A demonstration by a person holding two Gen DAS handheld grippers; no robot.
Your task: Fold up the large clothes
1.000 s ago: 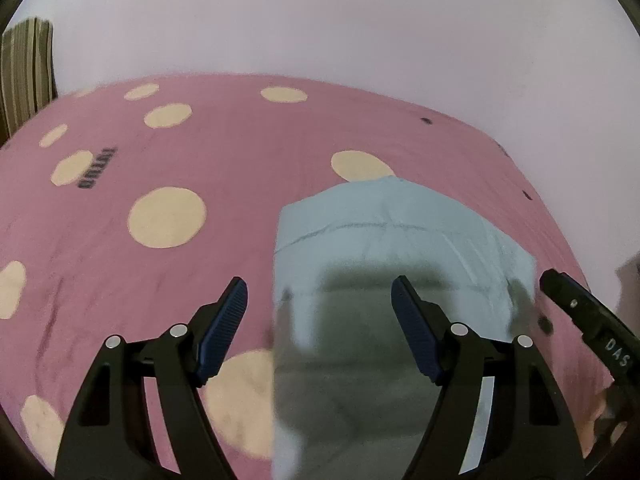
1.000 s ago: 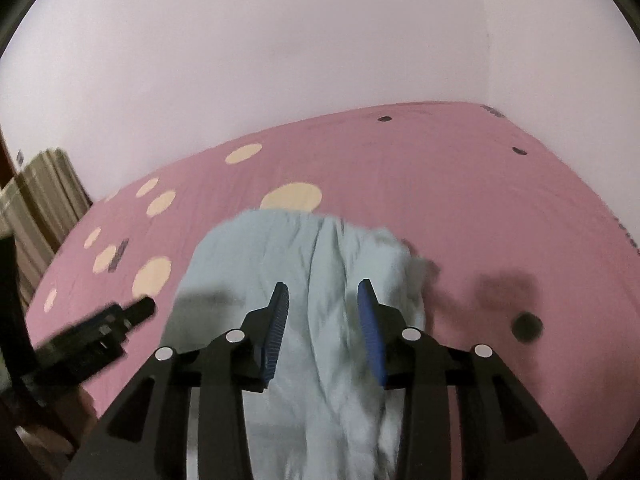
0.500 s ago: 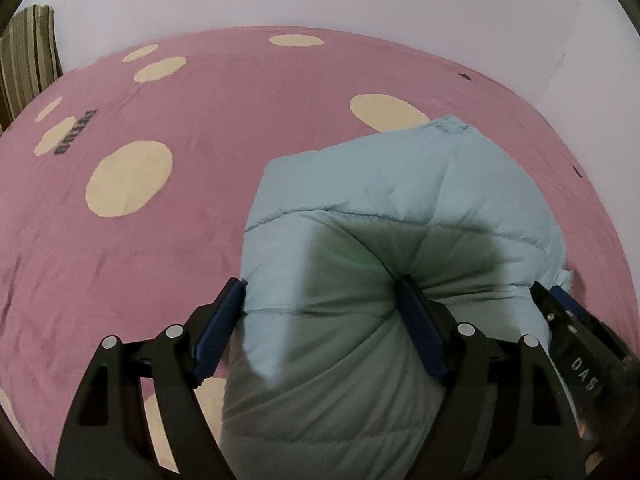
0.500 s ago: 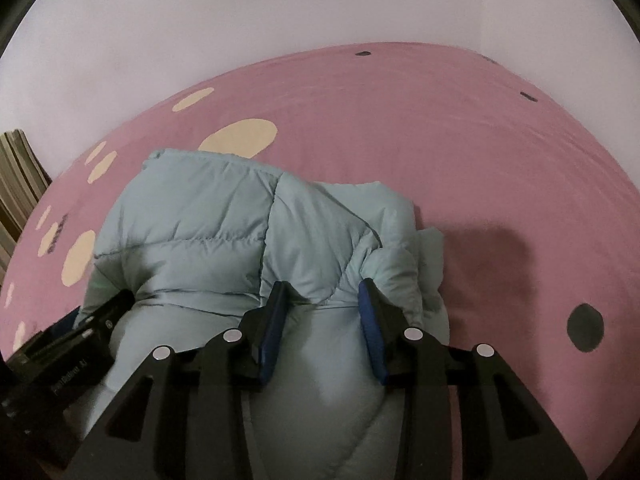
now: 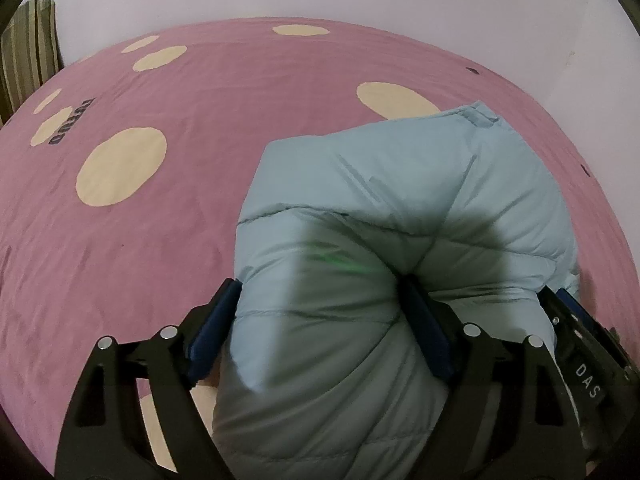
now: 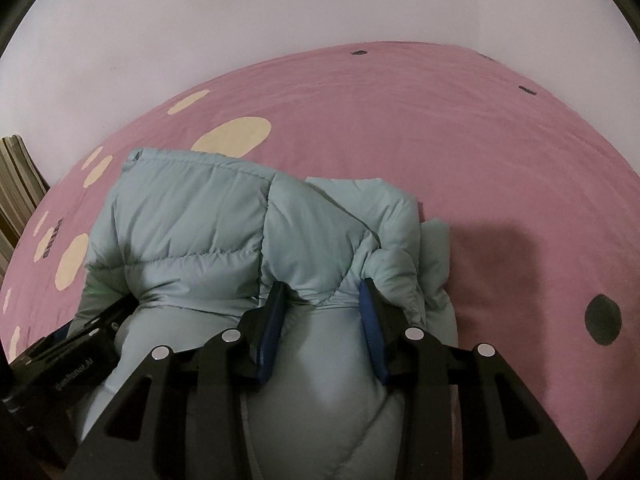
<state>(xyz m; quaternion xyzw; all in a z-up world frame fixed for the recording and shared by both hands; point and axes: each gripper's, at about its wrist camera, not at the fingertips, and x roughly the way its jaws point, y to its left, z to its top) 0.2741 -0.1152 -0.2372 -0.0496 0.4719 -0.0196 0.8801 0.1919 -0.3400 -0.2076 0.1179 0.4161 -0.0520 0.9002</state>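
A light blue puffer jacket (image 5: 392, 200) lies bunched on the pink bed, folded over towards me; it also shows in the right wrist view (image 6: 192, 224). My left gripper (image 5: 316, 300) is shut on a thick fold of the jacket at its near left edge, jaws held wide by the padding. My right gripper (image 6: 322, 300) is shut on a narrower fold at the jacket's near right side. The other gripper's black body shows at each view's edge (image 5: 580, 340) (image 6: 68, 356).
The pink bedsheet (image 5: 180, 220) has cream dots and small dark dots (image 6: 603, 320). White walls stand close behind the bed and at the right corner. A striped cushion (image 5: 28, 52) sits at the far left edge.
Both grippers have moved forward and down with the jacket, laying its folded bulk onto the bed. In the last half second little has shifted.
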